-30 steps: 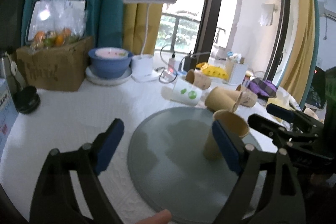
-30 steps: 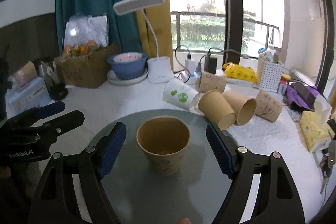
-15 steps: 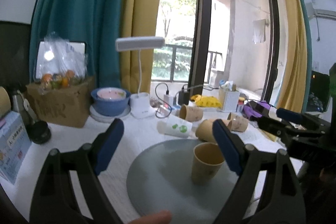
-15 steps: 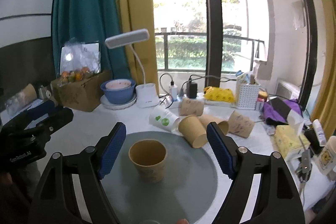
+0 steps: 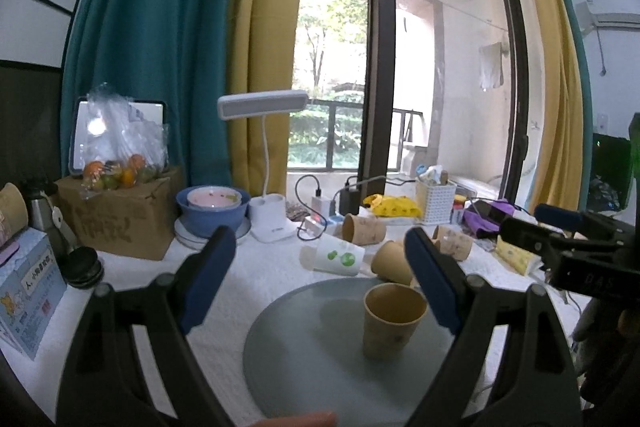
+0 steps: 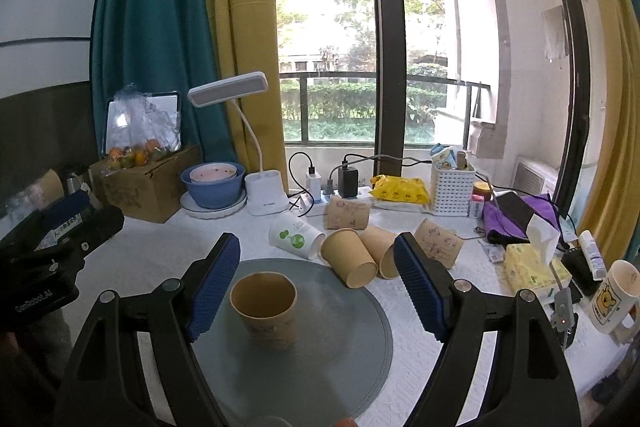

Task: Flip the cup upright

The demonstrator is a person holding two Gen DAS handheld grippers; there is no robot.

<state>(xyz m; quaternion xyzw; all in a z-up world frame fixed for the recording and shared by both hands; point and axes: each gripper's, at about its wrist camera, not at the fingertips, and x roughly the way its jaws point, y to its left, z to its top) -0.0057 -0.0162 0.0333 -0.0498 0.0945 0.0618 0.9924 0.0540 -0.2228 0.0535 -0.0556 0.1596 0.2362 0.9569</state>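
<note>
One tan paper cup [image 6: 265,310] upright, mouth open, on grey round mat [image 6: 340,359], both hand-held grippers released

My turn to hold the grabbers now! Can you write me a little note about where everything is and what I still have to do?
Left gripper: jaws open, holding nothing.
Right gripper: jaws open, holding nothing.
The brown paper cup stands upright, mouth up, on the round grey glass plate, touched by neither gripper.
Done: that cup is flipped upright.
Left: behind the plate, more brown paper cups and a white paper cup with green print lie on their sides on the white tablecloth. They may be next.
</note>
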